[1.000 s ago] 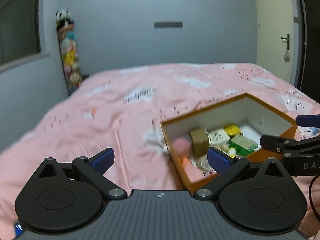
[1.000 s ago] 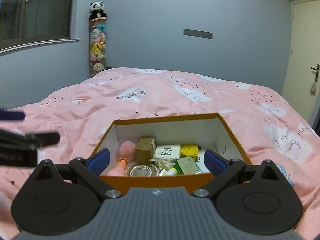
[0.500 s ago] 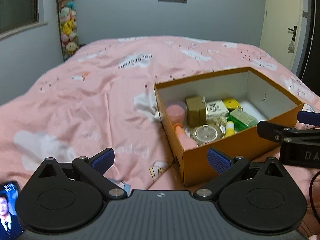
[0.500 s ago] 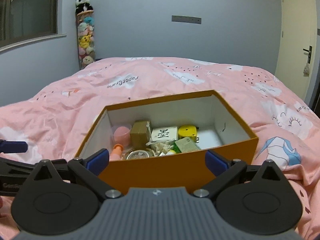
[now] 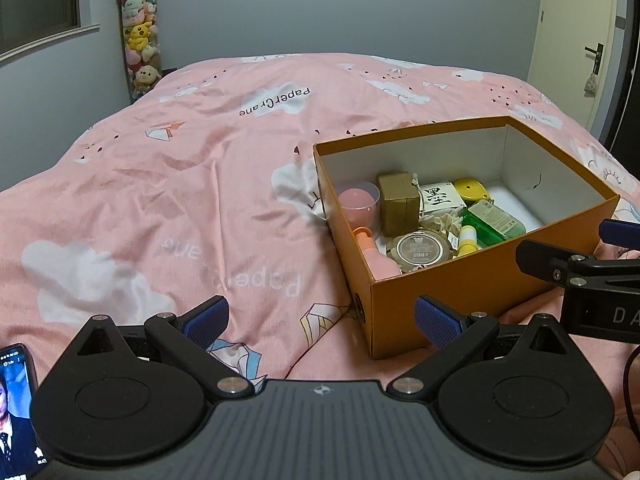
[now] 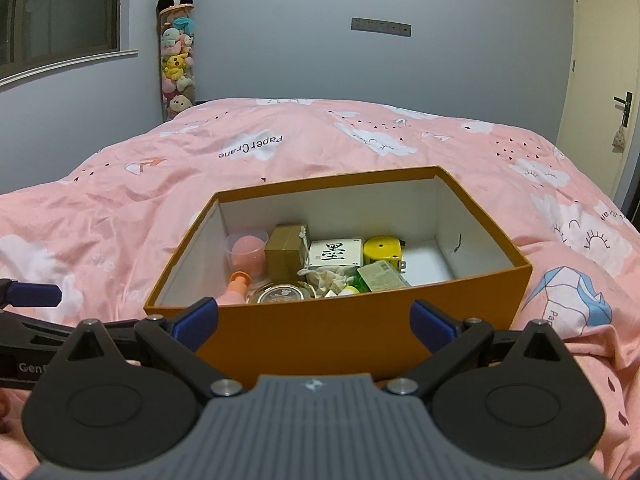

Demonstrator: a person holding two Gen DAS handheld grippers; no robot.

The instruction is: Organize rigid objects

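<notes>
An open orange box point(image 5: 460, 300) point(image 6: 320, 336) sits on the pink bed. Inside lie several small items: a pink cup point(image 5: 359, 203) point(image 6: 248, 252), a brown box point(image 5: 398, 204) point(image 6: 286, 250), a white box with black characters point(image 5: 438, 197) point(image 6: 336, 253), a yellow piece point(image 5: 474, 189) point(image 6: 382, 250), a green packet point(image 5: 496, 220) point(image 6: 380, 276) and a round tin point(image 5: 420, 248) point(image 6: 280, 294). My left gripper point(image 5: 322, 318) is open and empty, just left of the box's near corner. My right gripper point(image 6: 316, 320) is open and empty, in front of the box's near wall.
The pink quilt point(image 5: 180, 184) spreads wide to the left and behind the box. A phone point(image 5: 16, 408) with a lit screen lies at the lower left. A tall holder of plush toys point(image 6: 176, 60) stands by the far wall; a door point(image 6: 604, 80) is at the right.
Both grippers have pulled back and risen a little, so the box now lies lower and fuller in both views. Both stay open. The box's contents have not moved.
</notes>
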